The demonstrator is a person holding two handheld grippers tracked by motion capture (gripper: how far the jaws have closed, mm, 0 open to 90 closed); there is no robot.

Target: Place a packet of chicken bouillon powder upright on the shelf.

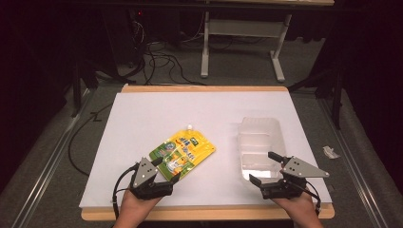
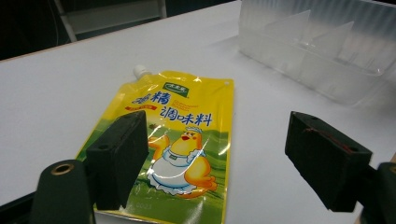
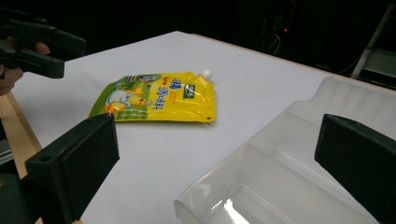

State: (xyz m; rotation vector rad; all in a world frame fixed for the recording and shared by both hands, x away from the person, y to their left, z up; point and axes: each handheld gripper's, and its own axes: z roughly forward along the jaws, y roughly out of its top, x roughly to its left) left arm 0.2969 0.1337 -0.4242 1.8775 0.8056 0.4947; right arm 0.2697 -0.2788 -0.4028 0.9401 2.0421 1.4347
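High view first, from our left: our left gripper [image 1: 166, 174] sits near the front edge of the white table [image 1: 142, 109], jaws spread wide and holding nothing, just short of the near end of the yellow spouted pouch [image 1: 183, 151]. In the left gripper view the pouch [image 2: 180, 140] lies flat between the two black jaws' lines of sight, its white spout [image 2: 139, 71] pointing away from us, the printed chicken face up. Further right stands the clear plastic bin [image 1: 259, 142], divided inside, well apart from the pouch. Our right gripper [image 1: 263, 167] hovers at the bin's near end, jaws likewise spread and empty; the right gripper view shows the bin's rim [image 3: 261, 154] just below them

We judge this to be the approach step: nothing is gripped yet. Next, we would need to lower the left jaws around the pouch's near edge and close on the thin film, while the right steadies the bin, since a flat pouch offers little to bite
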